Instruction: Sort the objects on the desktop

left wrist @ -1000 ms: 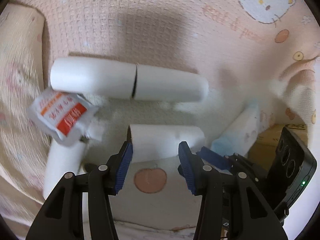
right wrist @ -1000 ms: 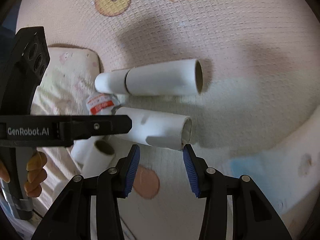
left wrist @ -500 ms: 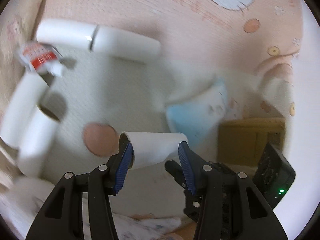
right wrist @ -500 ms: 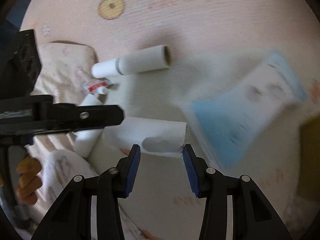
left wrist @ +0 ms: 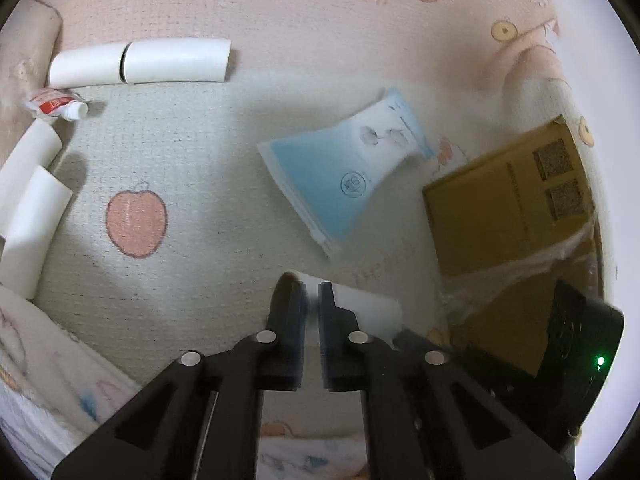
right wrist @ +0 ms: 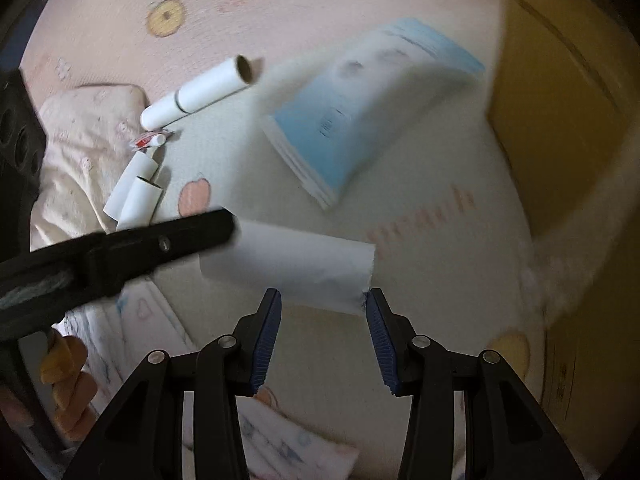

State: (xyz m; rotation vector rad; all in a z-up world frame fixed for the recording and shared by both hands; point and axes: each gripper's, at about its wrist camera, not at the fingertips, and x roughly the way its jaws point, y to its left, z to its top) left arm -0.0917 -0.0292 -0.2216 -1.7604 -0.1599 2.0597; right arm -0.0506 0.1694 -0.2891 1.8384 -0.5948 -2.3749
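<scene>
Two handheld grippers over a pink-and-cream peach-print blanket (left wrist: 192,168) — sorting items as follows. Left gripper (left wrist: 313,304): jaws drawn almost together, pads nearly touching; a white cardboard tube (right wrist: 296,264) shows just beyond and to the right of its tips in the left wrist view, and whether the pads pinch the tube's wall cannot be told. In the right wrist view the same tube hangs level above the blanket, its left end at the tip of the left gripper's black finger, its right end ragged. Right gripper (right wrist: 324,312): jaws partly apart, blue pads either side of the tube's lower edge; contact cannot be told, the right pad standing just at the torn end. Blue-and-white flat packet (left wrist: 352,176): lying on the blanket beyond the tube, tilted. Brown cardboard box (left wrist: 512,200): right of the packet, clear plastic over its near part. Far left — two white tubes end to end (left wrist: 140,62), a small red-and-white crumpled tube with a white cap (left wrist: 56,102) just below them, and two more white tubes (left wrist: 28,208) side by side against the blanket's raised edge.
</scene>
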